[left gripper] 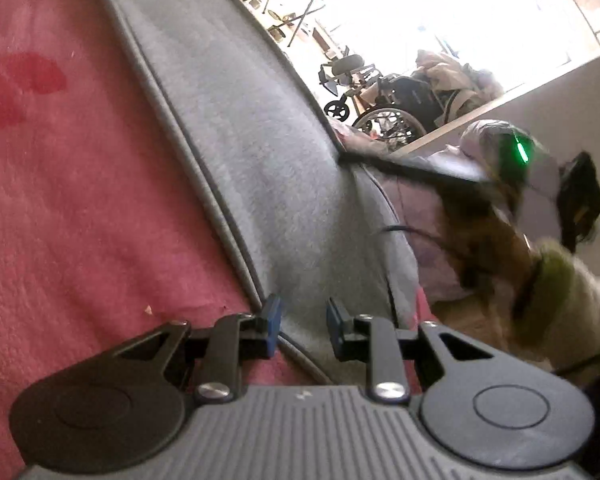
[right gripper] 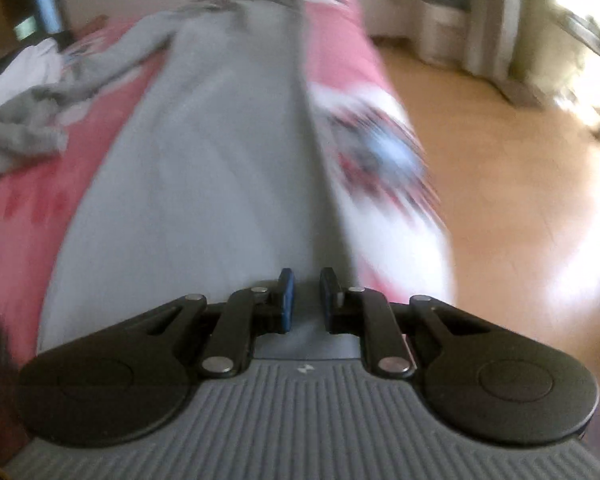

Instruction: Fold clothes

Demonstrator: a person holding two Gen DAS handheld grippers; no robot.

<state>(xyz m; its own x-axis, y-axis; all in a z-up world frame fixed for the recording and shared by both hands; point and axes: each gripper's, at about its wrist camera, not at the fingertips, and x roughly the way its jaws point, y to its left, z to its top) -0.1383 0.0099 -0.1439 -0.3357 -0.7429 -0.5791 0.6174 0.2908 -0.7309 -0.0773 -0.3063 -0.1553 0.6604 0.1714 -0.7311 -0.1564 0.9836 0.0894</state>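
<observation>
A grey garment (left gripper: 260, 128) lies spread lengthwise on a pink bed cover (left gripper: 68, 200), its piped edge running diagonally. My left gripper (left gripper: 304, 326) hovers low over the garment's near end, just inside that edge. Its blue pads (left gripper: 274, 322) stand apart, with flat grey cloth showing between them. In the blurred right wrist view the same garment (right gripper: 220, 140) stretches away from me, one sleeve (right gripper: 100, 68) trailing off to the left. My right gripper (right gripper: 307, 298) sits over the garment's near right edge. Its jaws are a small gap apart with smooth cloth beneath, not bunched.
A person in a cap (left gripper: 512, 168) leans in at the right of the bed. Crumpled grey (right gripper: 16, 140) and white clothes (right gripper: 24, 64) lie at the far left. A patterned blanket (right gripper: 380, 148) hangs off the bed's right side above a wooden floor (right gripper: 500, 168). A wheelchair (left gripper: 384, 104) stands beyond.
</observation>
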